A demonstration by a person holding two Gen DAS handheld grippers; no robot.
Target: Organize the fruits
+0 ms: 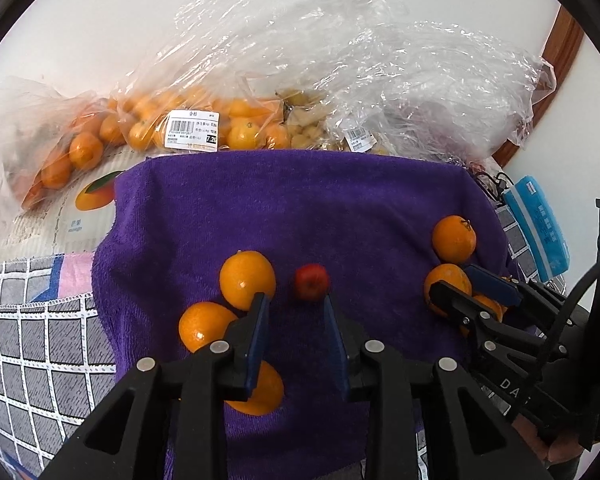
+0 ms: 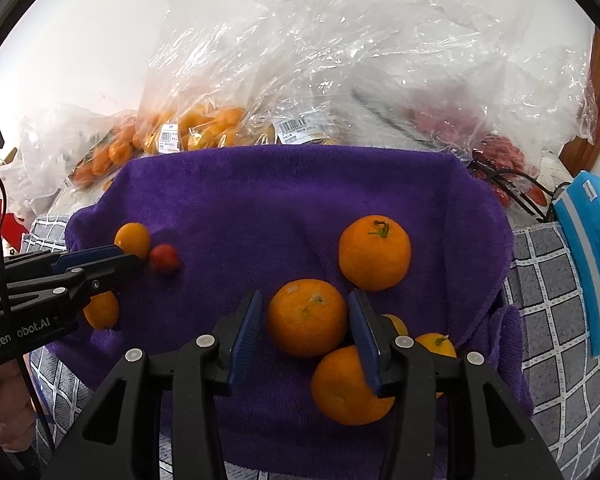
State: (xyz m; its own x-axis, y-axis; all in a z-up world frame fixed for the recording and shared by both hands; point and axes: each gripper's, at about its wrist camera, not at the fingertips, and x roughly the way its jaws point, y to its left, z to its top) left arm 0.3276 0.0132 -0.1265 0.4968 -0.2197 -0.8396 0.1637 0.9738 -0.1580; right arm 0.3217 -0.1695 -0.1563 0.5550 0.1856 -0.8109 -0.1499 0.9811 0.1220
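Note:
A purple towel [image 1: 300,208] lies spread on the table, with loose oranges and a small red fruit [image 1: 311,281] on it. My left gripper [image 1: 296,300] is open, its fingertips just short of the red fruit, with an orange [image 1: 247,278] beside its left finger. In the right wrist view, my right gripper [image 2: 306,300] is open around an orange [image 2: 307,317], jaws on both sides, not touching. Another orange [image 2: 374,252] sits behind it, and one [image 2: 346,386] lies under the right finger. The left gripper [image 2: 138,258] shows at the left beside the red fruit [image 2: 164,258].
Clear plastic bags of small oranges [image 1: 204,120] and other fruit [image 2: 500,152] pile up behind the towel against a white wall. A blue tissue pack [image 2: 592,256] lies at the right. A grey checked cloth [image 1: 32,320] covers the table around the towel.

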